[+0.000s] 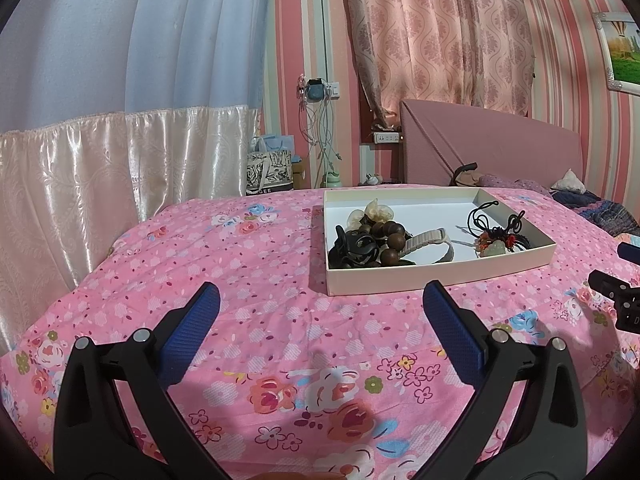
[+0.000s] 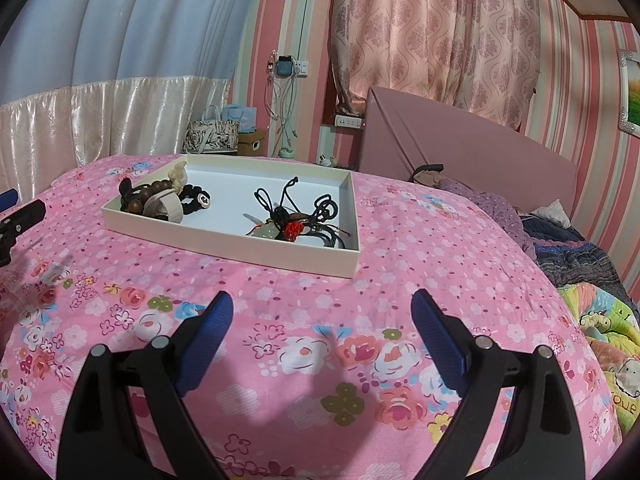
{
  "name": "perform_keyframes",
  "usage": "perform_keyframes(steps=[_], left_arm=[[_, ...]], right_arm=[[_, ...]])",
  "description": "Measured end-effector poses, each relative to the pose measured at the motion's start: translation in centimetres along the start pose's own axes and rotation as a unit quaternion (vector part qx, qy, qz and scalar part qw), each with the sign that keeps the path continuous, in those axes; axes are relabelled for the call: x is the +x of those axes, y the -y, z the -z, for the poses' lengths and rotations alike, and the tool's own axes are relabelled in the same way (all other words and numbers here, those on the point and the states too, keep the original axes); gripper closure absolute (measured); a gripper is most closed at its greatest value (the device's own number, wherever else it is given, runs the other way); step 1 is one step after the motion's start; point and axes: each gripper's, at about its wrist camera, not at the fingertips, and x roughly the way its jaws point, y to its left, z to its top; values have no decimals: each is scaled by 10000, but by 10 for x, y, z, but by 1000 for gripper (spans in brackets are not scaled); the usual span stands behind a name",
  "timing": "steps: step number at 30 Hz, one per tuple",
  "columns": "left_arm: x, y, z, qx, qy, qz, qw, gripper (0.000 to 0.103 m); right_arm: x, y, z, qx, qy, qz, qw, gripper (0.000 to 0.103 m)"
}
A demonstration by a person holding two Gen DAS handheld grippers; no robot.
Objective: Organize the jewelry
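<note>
A shallow cream box (image 1: 440,272) lies on the pink floral bedspread; it also shows in the right wrist view (image 2: 224,246). In its left part lie a brown bead bracelet (image 1: 386,236), black hair pieces (image 1: 352,250), a beige strap (image 1: 430,246) and a pale shell-like clip (image 1: 364,212). In its right part lies a tangle of black cords with red and green pendants (image 1: 496,236), also seen from the right wrist (image 2: 296,220). My left gripper (image 1: 320,304) is open and empty, in front of the box. My right gripper (image 2: 322,312) is open and empty, in front of the box.
A pink headboard (image 1: 492,148) and bunched clothes (image 2: 560,236) lie at the back right. Curtains, bags (image 1: 268,172) and hanging cables (image 1: 320,132) stand behind the bed. The right gripper shows at the right edge of the left wrist view (image 1: 616,300).
</note>
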Motion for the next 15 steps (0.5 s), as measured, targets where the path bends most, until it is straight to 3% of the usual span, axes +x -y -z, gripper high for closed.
perform_keyframes(steps=[15], left_arm=[[3,-1,2,-1,-13,-12,10000,3]], right_arm=[[3,1,2,67,-35,-14,10000,13]])
